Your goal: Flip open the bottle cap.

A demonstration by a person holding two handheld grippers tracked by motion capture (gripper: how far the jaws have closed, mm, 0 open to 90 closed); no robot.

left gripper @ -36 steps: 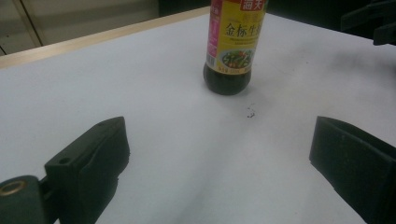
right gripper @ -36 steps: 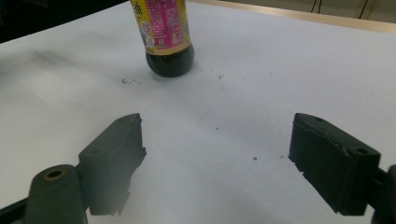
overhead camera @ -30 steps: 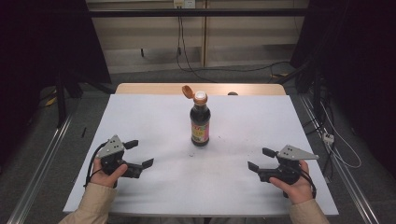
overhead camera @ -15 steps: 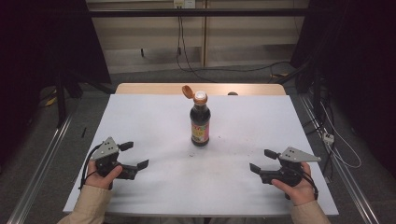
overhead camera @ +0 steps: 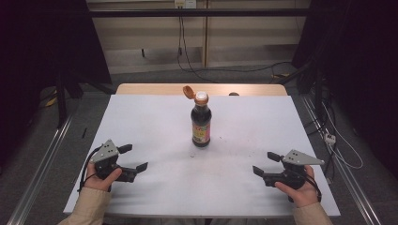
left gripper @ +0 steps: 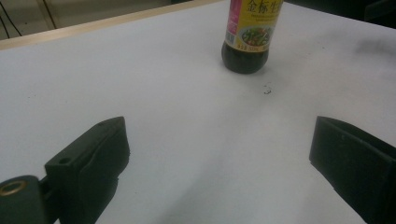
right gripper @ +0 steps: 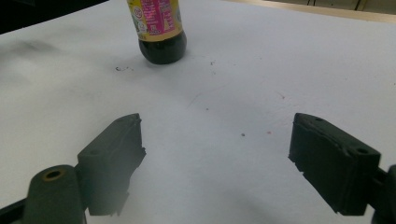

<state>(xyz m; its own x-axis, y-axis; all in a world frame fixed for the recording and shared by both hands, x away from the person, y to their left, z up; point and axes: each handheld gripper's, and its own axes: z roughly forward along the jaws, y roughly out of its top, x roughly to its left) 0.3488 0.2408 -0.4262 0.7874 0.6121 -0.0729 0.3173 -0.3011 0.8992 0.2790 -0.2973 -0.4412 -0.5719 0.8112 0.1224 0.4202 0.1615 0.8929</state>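
A dark sauce bottle point(overhead camera: 201, 124) with a yellow and pink label stands upright in the middle of the white table point(overhead camera: 141, 117). Its orange flip cap point(overhead camera: 188, 91) hangs open to the left of the white spout. My left gripper point(overhead camera: 133, 158) rests near the front left, open, with nothing between its jaws. My right gripper point(overhead camera: 265, 163) rests near the front right, also open with nothing between its jaws. Both point inward toward the bottle, well short of it. In the left gripper view the bottle point(left gripper: 247, 42) stands beyond the spread jaws of the left gripper point(left gripper: 217, 135). In the right gripper view the bottle point(right gripper: 159, 32) stands ahead of the right gripper point(right gripper: 217, 126).
A bare wooden strip point(overhead camera: 150, 89) runs along the table's far edge. Metal rails point(overhead camera: 42, 159) flank the table on the floor, and cables point(overhead camera: 338, 145) lie at the right. Small dark specks point(right gripper: 122, 69) mark the white surface near the bottle.
Both hands have drifted slightly back toward the table's front edge. The jaws keep the same spread and the bottle has not moved.
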